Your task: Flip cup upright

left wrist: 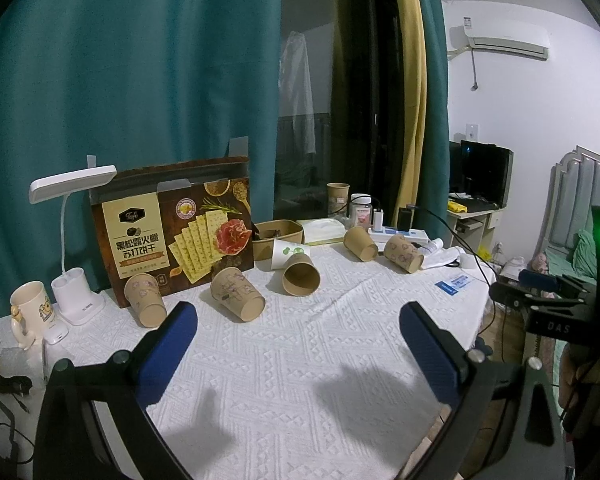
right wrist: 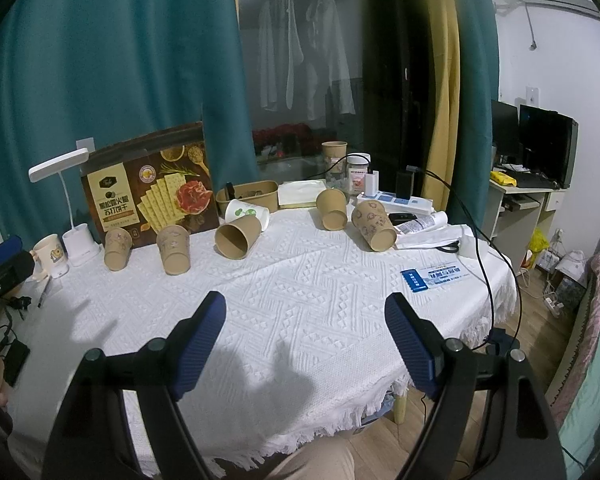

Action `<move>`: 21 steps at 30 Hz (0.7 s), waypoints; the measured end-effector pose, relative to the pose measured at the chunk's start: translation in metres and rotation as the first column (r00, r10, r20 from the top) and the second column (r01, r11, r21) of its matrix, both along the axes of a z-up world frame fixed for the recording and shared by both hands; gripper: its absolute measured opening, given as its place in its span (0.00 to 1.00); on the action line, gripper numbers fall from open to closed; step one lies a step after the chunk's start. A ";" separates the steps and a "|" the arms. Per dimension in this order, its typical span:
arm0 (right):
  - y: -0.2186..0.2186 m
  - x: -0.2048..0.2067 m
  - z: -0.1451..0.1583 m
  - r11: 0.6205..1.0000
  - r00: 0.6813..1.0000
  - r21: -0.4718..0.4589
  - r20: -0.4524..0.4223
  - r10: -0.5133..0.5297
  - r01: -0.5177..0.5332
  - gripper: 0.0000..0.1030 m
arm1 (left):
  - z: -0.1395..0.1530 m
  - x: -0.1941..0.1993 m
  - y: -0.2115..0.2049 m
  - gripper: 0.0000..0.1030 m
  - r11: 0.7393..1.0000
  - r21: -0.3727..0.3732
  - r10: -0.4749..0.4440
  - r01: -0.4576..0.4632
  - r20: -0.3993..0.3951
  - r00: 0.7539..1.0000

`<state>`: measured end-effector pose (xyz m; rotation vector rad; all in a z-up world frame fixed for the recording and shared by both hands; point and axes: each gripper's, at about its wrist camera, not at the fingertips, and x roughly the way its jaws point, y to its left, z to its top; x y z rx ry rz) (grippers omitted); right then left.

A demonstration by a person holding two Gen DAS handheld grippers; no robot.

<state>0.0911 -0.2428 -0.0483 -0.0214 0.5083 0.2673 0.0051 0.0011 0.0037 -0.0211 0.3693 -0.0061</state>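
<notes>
Several brown paper cups lie on their sides on the white tablecloth (right wrist: pixel 300 280). From left: a patterned cup (left wrist: pixel 145 300) (right wrist: pixel 117 249), a second patterned cup (left wrist: pixel 237 294) (right wrist: pixel 174 249), a plain cup (left wrist: pixel 301 276) (right wrist: pixel 236 236) with its mouth toward me, a white cup with green print (left wrist: pixel 290 253) (right wrist: pixel 246 213) behind it, another plain cup (left wrist: pixel 361 243) (right wrist: pixel 332 210), and a patterned cup (left wrist: pixel 403 255) (right wrist: pixel 374 225) at the right. My left gripper (left wrist: pixel 298 320) is open and empty above the cloth. My right gripper (right wrist: pixel 306 312) is open and empty too.
A cracker box (left wrist: pixel 172 236), a white desk lamp (left wrist: pixel 74 240) and a mug (left wrist: pixel 30 308) stand at the back left. A brown paper bowl (left wrist: pixel 278 236), an upright cup (left wrist: pixel 338 196), a jar (left wrist: pixel 360 210), a power strip (left wrist: pixel 400 236) and cables crowd the back right. A blue card (right wrist: pixel 434 276) lies near the right edge.
</notes>
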 end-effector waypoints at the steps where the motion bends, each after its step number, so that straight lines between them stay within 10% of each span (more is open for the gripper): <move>1: 0.000 0.000 0.000 1.000 1.000 0.000 0.000 0.000 0.000 0.77 | 0.000 0.000 0.000 0.98 1.000 -0.001 0.000 0.000 0.000 1.000; 21: -0.004 0.004 -0.002 1.000 1.000 0.004 0.001 -0.001 0.001 0.77 | 0.003 0.001 -0.008 0.98 1.000 -0.003 -0.001 0.001 0.002 1.000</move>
